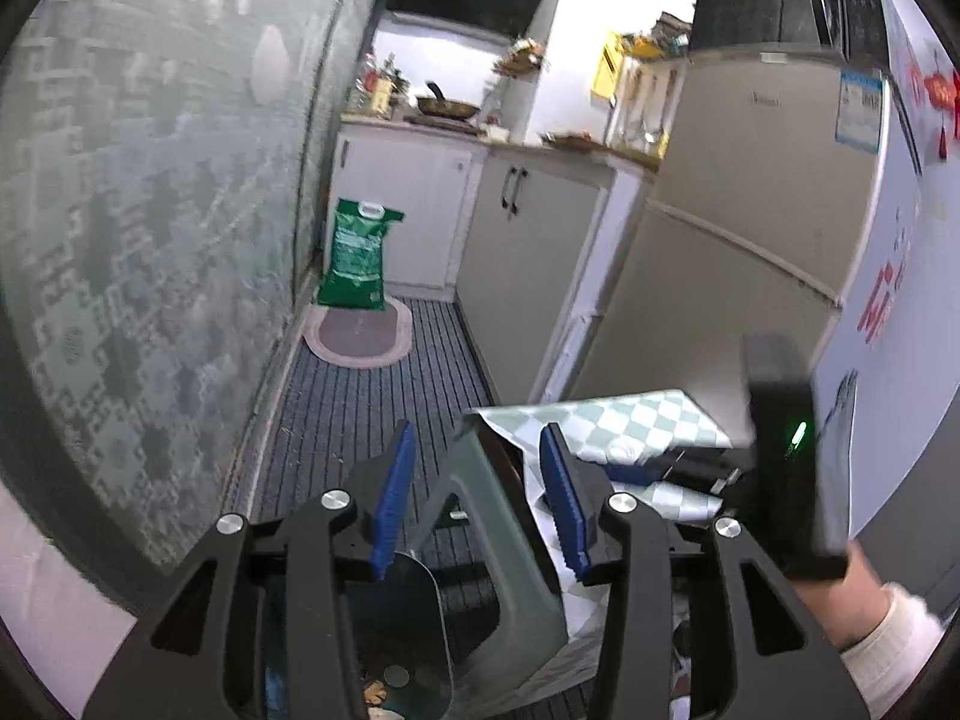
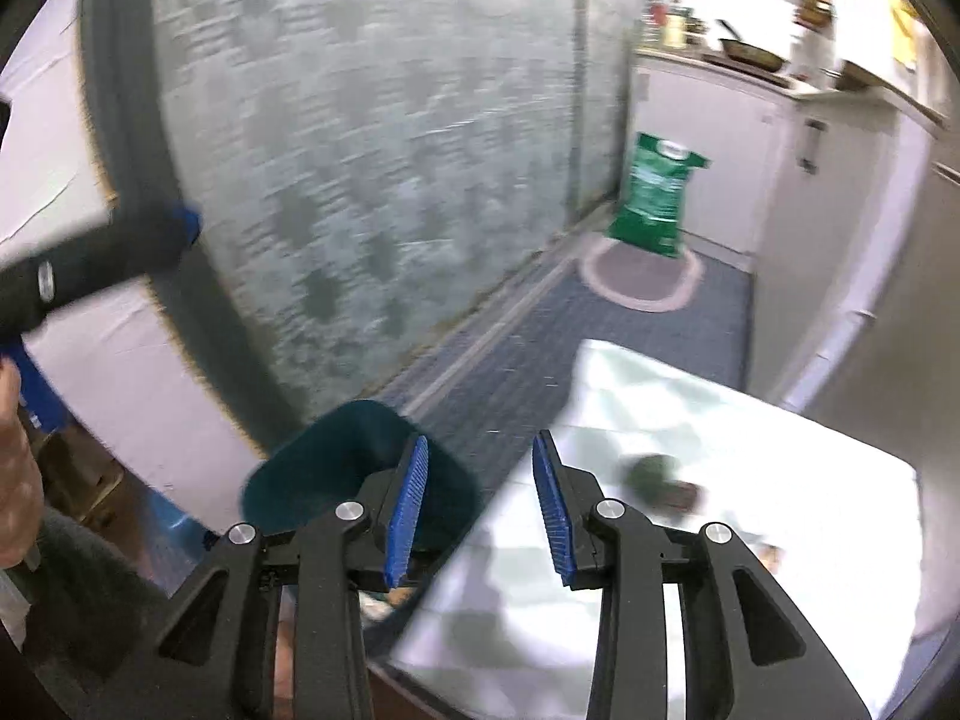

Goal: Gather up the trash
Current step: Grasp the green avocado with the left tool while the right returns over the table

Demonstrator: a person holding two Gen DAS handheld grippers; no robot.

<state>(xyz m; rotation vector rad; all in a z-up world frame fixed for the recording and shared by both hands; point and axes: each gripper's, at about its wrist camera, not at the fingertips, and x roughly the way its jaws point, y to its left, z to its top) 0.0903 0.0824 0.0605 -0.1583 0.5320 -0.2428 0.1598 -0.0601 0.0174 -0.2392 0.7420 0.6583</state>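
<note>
A dark teal trash bin (image 1: pixel 399 612) stands on the floor under my left gripper (image 1: pixel 478 429), with bits of trash (image 1: pixel 384 681) at its bottom. The blue pads of that gripper stand apart with nothing pressed between them. In the right wrist view the same bin (image 2: pixel 354 462) lies beneath the left finger of my right gripper (image 2: pixel 481 438), which is open and empty above the table's edge. A small dark green lump (image 2: pixel 654 474), blurred, lies on the checked tablecloth (image 2: pixel 750 432). The left gripper's black finger (image 2: pixel 108 252) shows at the far left.
A grey-green plastic stool (image 1: pixel 504 546) stands between bin and table (image 1: pixel 630 420). The right gripper's black body (image 1: pixel 780 450) and a hand hover over the table. A patterned glass door (image 1: pixel 150 210), a green sack (image 1: pixel 357 258), an oval mat, cabinets and a fridge (image 1: pixel 750 228) line the narrow floor.
</note>
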